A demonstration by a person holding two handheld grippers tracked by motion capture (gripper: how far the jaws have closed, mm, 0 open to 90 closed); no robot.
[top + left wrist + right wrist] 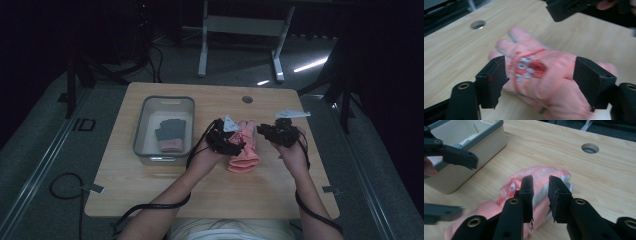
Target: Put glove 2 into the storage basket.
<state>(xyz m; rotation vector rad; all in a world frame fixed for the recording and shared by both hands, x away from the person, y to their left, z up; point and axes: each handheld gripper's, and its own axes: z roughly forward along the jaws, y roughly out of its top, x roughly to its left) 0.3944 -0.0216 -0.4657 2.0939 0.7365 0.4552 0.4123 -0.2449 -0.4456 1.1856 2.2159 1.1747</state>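
A pink glove [244,147] is seen lying on the wooden bench [150,182], just right of the grey-rimmed bin [162,127], its fingers pointing away from the person and its cuff towards the near edge. A red and white pattern is noted on the back of the glove. Inside the bin a dark grey glove [171,130] with a pink cuff is recorded, lying flat on the bin floor.

The left tongs [239,146] are held at the left side of the pink glove. In the left gripper view the left tongs [540,80] are seen with their jaws standing apart on either side of the glove's palm; the left pad appears to meet the edge of the glove, while contact at the right pad cannot be told through the blur. No firm grip is shown, so these tongs are recorded as open around the glove.

The right tongs [261,131] are held at the right side of the pink glove, near its fingers. In the right gripper view the right tongs [541,195] are seen with a narrow gap between the pads, nothing pinched in that gap, and the pink glove [536,187] lying behind and below them. They are recorded as nearly closed but empty.

A round cable hole [247,99] is noted in the bench, beyond the glove's fingertips.
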